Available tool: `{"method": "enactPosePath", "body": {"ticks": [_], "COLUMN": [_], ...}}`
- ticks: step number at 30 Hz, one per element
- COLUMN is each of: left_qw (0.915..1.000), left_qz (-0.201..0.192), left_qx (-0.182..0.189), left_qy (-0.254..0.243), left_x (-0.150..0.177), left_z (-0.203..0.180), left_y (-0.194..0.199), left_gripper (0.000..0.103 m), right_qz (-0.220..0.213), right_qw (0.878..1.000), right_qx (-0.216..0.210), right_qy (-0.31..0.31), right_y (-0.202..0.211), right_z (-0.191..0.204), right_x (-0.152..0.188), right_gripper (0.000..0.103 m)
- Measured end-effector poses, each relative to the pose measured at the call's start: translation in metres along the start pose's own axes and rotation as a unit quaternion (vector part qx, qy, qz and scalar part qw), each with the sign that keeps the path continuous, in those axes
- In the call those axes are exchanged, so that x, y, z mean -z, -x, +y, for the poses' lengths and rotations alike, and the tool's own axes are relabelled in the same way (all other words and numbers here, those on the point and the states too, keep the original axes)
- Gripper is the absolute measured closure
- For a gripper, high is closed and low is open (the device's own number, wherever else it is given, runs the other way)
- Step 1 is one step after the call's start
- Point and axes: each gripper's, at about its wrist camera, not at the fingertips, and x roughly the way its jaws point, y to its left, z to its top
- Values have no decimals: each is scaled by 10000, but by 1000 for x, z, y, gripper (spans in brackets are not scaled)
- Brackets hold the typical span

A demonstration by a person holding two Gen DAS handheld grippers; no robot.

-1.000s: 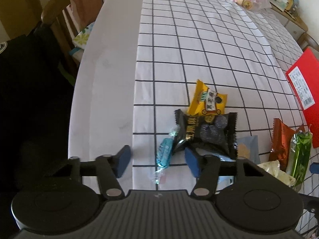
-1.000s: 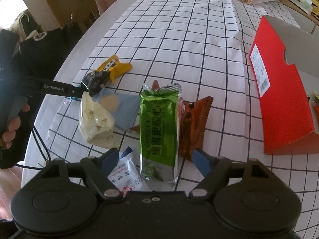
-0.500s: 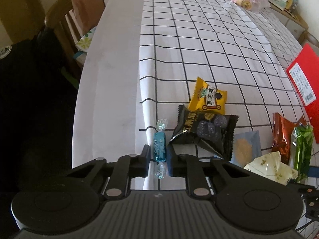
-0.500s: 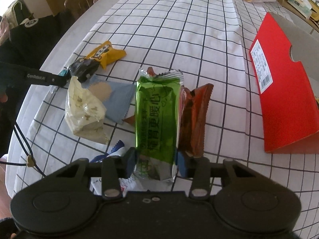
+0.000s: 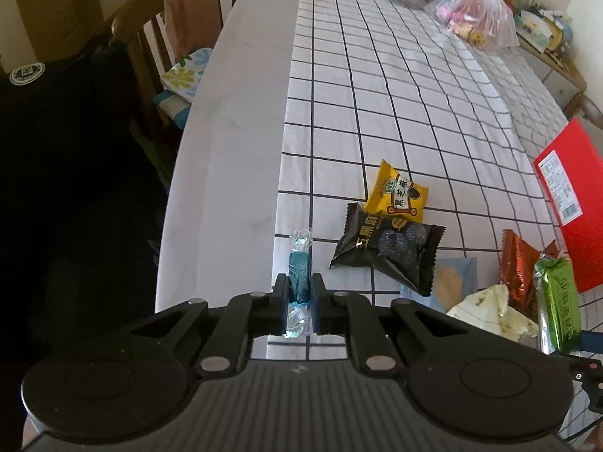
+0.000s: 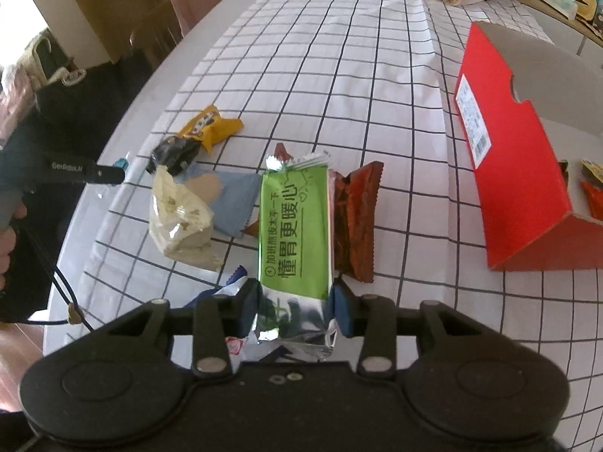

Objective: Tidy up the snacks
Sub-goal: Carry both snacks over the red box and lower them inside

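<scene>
1. At the far left, a blue twist-wrapped candy (image 5: 299, 269) is being gripped by the left tongs (image 5: 299, 303), which are closed to a narrow gap on its middle, over the edge of the checked cloth on the worktop (image 5: 377, 86).
2. Just right of the candy, a black packet (image 5: 388, 250) printed "五黑酥" is lying flat, with a yellow packet (image 5: 397, 194) touching its far edge; the yellow label seems to be reading "黑芝麻", though the print is small.
3. Further right, a pale blue sachet (image 6: 230, 201) and a cream nougat-like wrapper (image 6: 181, 218) are lying in the loose pile, partly overlapping.
4. The green bar packet (image 6: 296, 226) is being clamped at its silver near end by the right tongs (image 6: 296, 307), closed about as wide as the packet; "懂胃更暖心" is printed along it, and the left tool's arm is marked "GenRobot.AI".
5. A brown foil packet (image 6: 356, 218) is lying against the green one's right side.
6. At the right, a red box (image 6: 516, 173) with a white barcode label is standing open, with more snacks glimpsed behind it.
7. The step in hand is being judged as the pick-up, with both items secured but not yet delivered.
8. Next, both items are probably being called to be lifted clear of the pile and carried to the red box, the green packet first because it is nearer.
</scene>
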Motion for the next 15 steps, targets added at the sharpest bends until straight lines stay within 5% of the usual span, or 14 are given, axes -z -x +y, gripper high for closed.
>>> {"method": "enactPosePath", "body": {"ticks": [15], "left_qw": [9986], "left_qz": [-306], "left_qx": [434], "left_qy": [5], "left_x": [7], "left_z": [-36], "left_y": [60], "left_gripper": [92], "right_qz": [-700], "right_qw": [9969], "right_qx": [-193], "right_qy": [-298], "right_y": [63], "right_z": [-30], "right_x": [0], "right_gripper": [64]}}
